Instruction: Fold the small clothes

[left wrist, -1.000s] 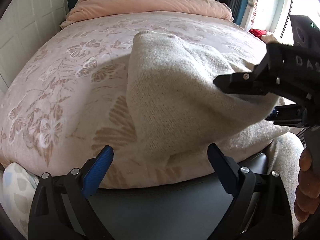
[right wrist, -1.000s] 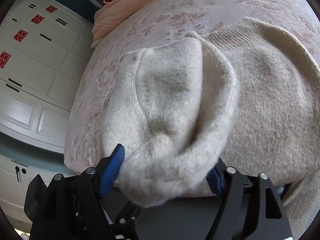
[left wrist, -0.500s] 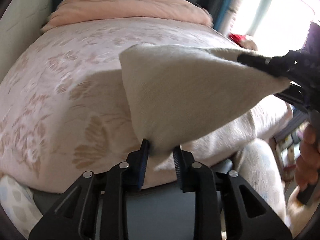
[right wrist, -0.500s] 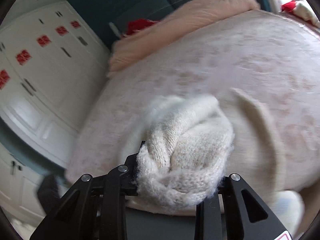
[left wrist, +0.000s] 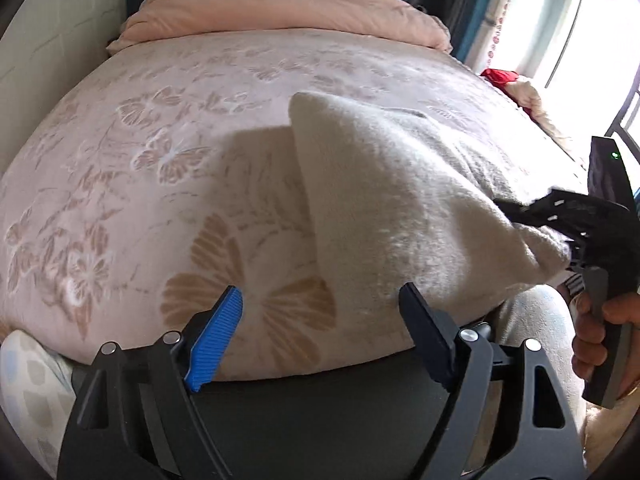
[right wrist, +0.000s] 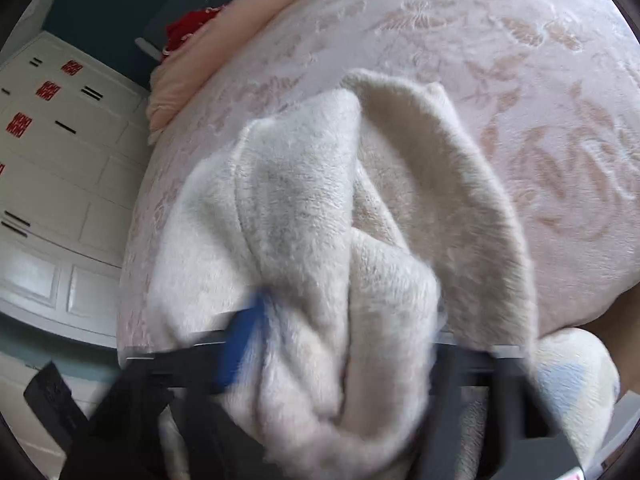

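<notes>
A cream knitted sweater [left wrist: 400,208] lies bunched at the near edge of the bed, part of it lifted. My left gripper [left wrist: 320,320] is open and empty, with the sweater's lower edge just beyond its right finger. My right gripper [left wrist: 520,216] shows at the right of the left wrist view, its tips in the sweater's lifted corner. In the right wrist view the right gripper [right wrist: 344,344] is blurred, with a thick bundle of sweater [right wrist: 320,280] between its fingers; the jaws look spread apart.
The bed [left wrist: 160,140] has a pink floral cover and a folded pink duvet [left wrist: 280,12] at the far end. White cupboards [right wrist: 52,180] stand to the left. A window [left wrist: 592,40] is at the right. A person's knee [left wrist: 528,320] is by the bed edge.
My left gripper was shut on the sweater's edge half a second ago and has let go and opened. The right gripper's jaws have widened from shut, and the sweater has dropped lower.
</notes>
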`<state>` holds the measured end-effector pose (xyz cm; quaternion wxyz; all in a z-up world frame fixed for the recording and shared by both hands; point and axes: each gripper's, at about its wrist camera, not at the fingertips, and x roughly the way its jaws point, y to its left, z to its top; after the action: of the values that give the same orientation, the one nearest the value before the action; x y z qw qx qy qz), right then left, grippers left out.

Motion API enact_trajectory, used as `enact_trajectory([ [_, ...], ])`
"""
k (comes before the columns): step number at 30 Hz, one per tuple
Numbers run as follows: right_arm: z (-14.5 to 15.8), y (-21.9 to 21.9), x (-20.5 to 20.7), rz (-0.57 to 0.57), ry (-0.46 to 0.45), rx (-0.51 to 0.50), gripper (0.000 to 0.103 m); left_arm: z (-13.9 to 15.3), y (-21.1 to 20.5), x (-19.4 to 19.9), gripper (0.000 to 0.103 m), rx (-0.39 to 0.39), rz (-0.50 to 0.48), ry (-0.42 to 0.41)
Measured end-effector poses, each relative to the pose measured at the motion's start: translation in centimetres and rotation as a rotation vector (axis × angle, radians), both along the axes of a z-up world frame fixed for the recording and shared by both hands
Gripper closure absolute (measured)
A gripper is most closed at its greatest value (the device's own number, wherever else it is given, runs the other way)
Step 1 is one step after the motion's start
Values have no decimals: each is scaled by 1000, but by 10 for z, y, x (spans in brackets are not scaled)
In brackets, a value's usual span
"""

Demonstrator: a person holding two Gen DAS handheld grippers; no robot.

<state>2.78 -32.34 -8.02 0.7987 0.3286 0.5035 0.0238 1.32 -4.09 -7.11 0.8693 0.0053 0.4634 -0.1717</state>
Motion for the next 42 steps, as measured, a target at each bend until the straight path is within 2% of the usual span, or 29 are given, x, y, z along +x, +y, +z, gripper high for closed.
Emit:
enact_trajectory([
  [2,19,7,2,8,-57,-32,83,2,-1,-2,25,26,-2,-11],
  [6,94,13,-10,16,-286,-118,85,5,0,-2,25,37,-1,-12],
  [8,115,6,-19,-5,-331,-198,85,4,0,-1,25,43,3,-2],
  [10,103,-3,-24,-16,-287,-290,85,2,-1,-1,25,51,3,1],
  [11,86,-9,-24,-18,-238,-344,84,1,-2,-2,25,55,3,4],
  [12,59,-15,-20,-12,-150,-376,83,0,-2,-1,25,57,2,7],
  [13,26,-23,-18,1,-40,-358,81,-1,-2,-1,25,60,3,11],
  [14,0,-32,-22,-17,3,-278,78,-2,-3,-1,25,66,1,17],
  [15,-1,-36,-27,-53,-30,-225,78,-3,-3,-1,25,72,-1,19],
  [17,6,-44,-32,-84,-71,-150,72,-2,-4,-3,25,84,-3,14],
  [19,12,-47,-25,-77,-66,-113,66,-3,-4,-3,25,90,-1,16],
  [24,21,-54,6,-62,-66,-65,51,-5,-4,-1,25,101,5,23],
  [30,15,-55,24,-39,-19,-94,49,-6,-5,-1,25,119,0,21],
  [37,11,-49,-11,-34,-29,-49,47,-8,-5,-2,24,116,6,37],
  [39,13,-51,-24,-67,-32,-30,39,-4,-5,-5,24,67,-18,38],
  [41,15,-56,-35,-99,-40,-8,37,3,-6,-12,20,5,-66,21],
  [42,15,-57,-38,-103,-41,4,37,5,-9,-15,14,8,-82,7],
])
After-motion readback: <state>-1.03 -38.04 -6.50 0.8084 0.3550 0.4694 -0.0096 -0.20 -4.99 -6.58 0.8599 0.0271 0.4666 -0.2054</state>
